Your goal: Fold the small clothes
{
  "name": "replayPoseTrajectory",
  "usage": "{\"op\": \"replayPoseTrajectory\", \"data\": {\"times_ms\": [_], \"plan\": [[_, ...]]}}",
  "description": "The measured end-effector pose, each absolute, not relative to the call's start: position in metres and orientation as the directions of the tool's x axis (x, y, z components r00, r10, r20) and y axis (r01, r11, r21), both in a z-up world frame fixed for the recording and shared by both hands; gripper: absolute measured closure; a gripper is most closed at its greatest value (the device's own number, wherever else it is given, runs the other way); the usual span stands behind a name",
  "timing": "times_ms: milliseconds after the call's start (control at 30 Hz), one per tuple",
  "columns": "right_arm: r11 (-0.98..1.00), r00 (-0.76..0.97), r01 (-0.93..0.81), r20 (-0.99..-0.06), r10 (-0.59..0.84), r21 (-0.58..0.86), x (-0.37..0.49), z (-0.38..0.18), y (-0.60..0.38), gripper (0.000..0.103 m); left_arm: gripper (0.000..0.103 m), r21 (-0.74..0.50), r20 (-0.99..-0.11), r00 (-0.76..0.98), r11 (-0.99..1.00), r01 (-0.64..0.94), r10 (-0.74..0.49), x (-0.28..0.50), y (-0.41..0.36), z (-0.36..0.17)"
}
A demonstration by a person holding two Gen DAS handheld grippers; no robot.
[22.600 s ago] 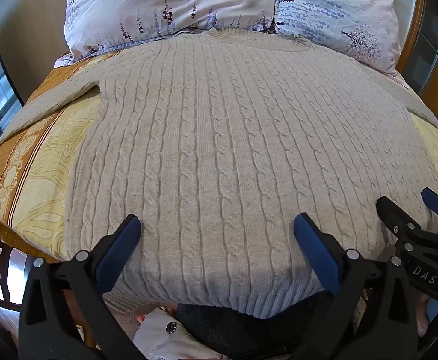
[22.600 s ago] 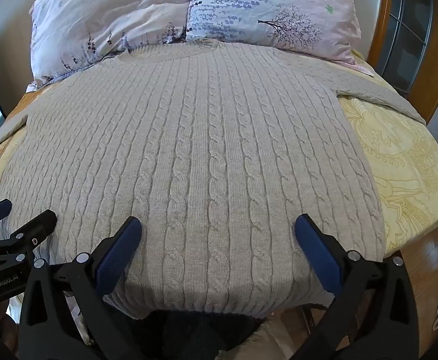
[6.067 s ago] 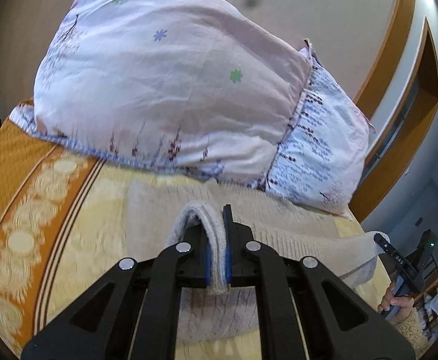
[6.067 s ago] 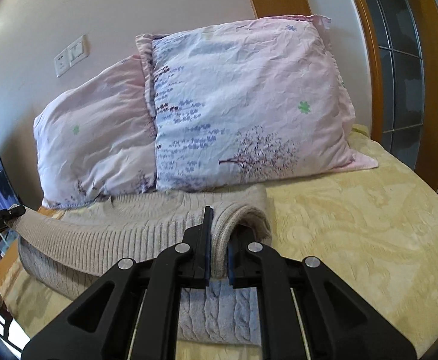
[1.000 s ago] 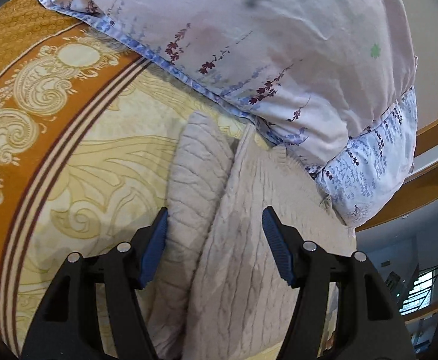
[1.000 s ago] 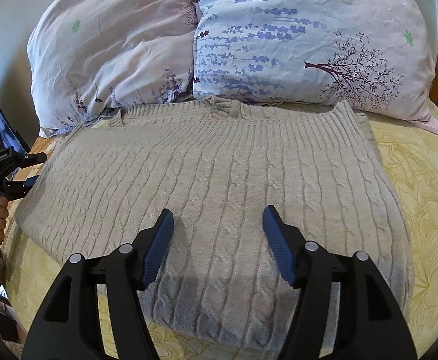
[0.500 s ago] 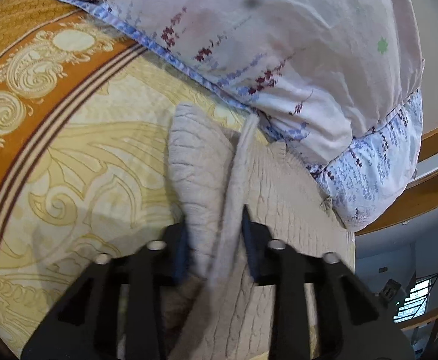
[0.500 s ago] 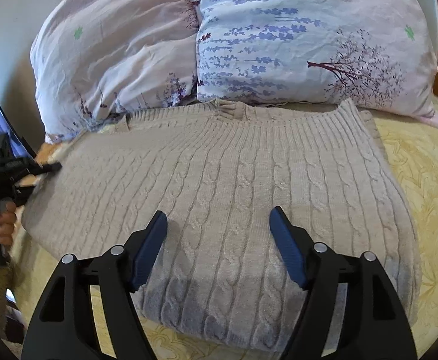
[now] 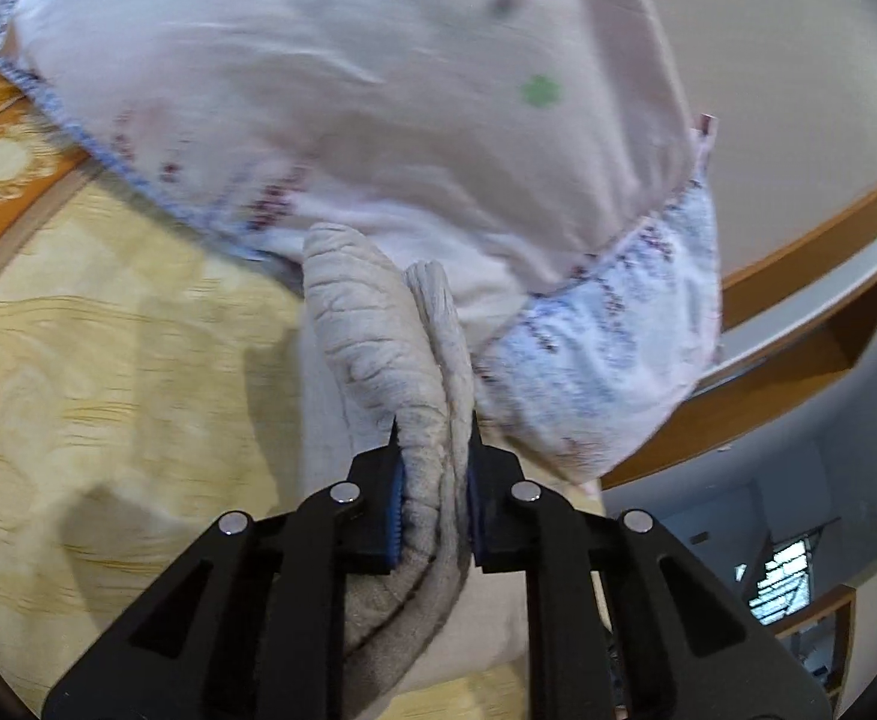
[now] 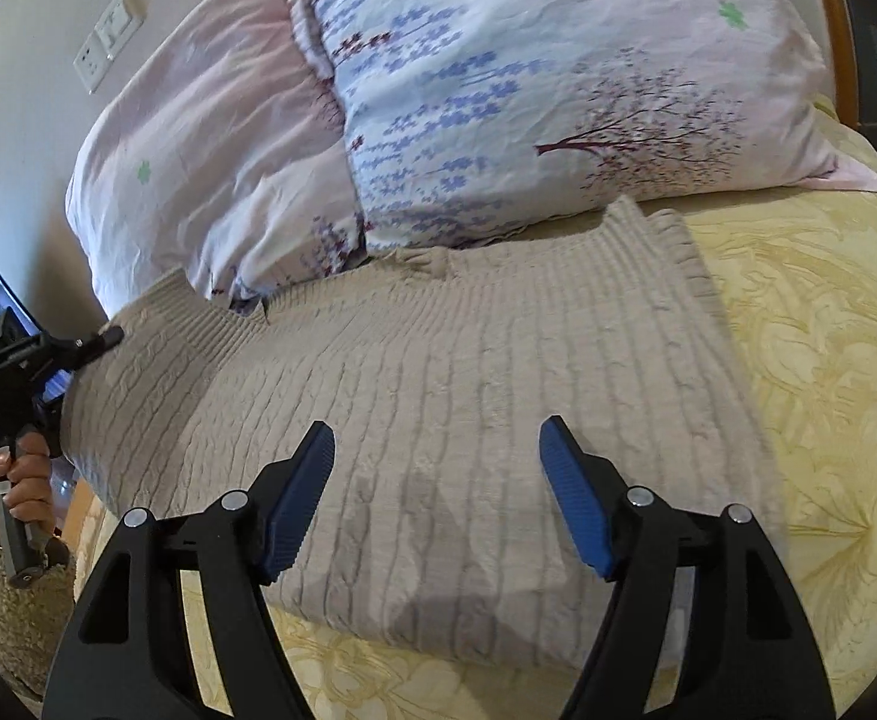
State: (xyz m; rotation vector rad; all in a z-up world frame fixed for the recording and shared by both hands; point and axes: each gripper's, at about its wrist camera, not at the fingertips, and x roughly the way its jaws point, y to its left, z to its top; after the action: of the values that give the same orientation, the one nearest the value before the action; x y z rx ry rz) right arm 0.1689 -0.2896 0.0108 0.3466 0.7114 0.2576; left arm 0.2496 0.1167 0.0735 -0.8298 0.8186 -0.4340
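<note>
Two fisheye views look across a bed covered by a yellow patterned bedspread, with two floral pillows propped at the headboard end, at twelve o'clock in the right wrist view. A beige cable-knit sweater lies just in front of the pillows, filling the centre of that view. It looks already folded into a wide, thick rectangle: no sleeve hangs loose, and doubled layers show along its near edge at six o'clock. Judging by this, the early folds are done, and at least one crosswise fold seems left to make the bundle compact.

At nine o'clock in the right wrist view, the left tongs meet the sweater's left edge, the person's hand gripping the handle below. The left wrist view shows these left tongs clamped tight on a thick bunch of knit layers, lifted off the bedspread, with a pillow beyond at twelve o'clock.

The right tongs are spread wide, holding nothing, poised just over the sweater's near half.
</note>
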Motion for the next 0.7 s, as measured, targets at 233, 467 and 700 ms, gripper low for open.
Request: {"op": "replayPoseTrajectory", "data": {"times_ms": [233,467,700], "plan": [[0.91,0.75,-0.095,-0.572,0.333,0.405,0.166,0.015,-0.307,0.031,0.089,-0.83,-0.388,0.589,0.547,0.112,-0.709,0.258,0.057,0.088],[0.905,0.783,-0.046,-0.547,0.296,0.423,0.155,0.016,-0.338,0.031,0.089,-0.832,-0.395,0.49,0.529,0.168,-0.777,0.269,-0.039,0.076],[0.871,0.791,0.016,-0.539,0.289,0.491,0.147,0.015,-0.372,0.031,0.084,-0.8,-0.501,0.309,0.569,0.191,-0.808,0.272,-0.121,0.034]]}}
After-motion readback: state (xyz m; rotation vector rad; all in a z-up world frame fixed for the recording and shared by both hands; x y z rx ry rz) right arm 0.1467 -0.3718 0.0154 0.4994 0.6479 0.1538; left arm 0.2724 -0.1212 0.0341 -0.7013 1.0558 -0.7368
